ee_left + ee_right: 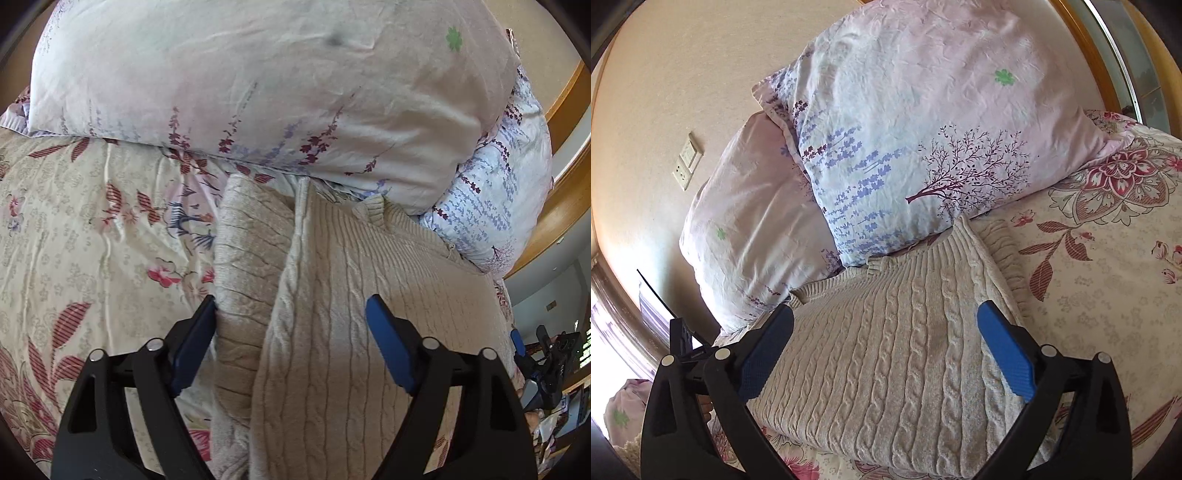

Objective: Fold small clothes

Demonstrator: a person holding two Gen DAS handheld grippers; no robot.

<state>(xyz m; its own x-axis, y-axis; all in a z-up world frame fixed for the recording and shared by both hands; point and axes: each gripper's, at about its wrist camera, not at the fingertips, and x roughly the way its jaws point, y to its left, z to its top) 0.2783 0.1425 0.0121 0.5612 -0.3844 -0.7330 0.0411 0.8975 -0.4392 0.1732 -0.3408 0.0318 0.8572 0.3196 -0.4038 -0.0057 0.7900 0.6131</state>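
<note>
A cream cable-knit sweater [332,295] lies folded on the floral bedspread [92,240], its collar toward the pillows. A sleeve [247,258] is folded along its left side. My left gripper [291,306] is open just above the sweater's left part, its left finger at the sleeve's edge. In the right wrist view the sweater [886,350] fills the middle, and my right gripper [886,317] is open above it, empty. The other gripper [683,339] shows at the left edge.
Two pale floral pillows [905,129] [750,221] lie behind the sweater's collar. A beige wall with a switch plate [687,160] is behind them. A wooden frame [565,147] runs along the right. The bedspread [1108,277] extends to the right.
</note>
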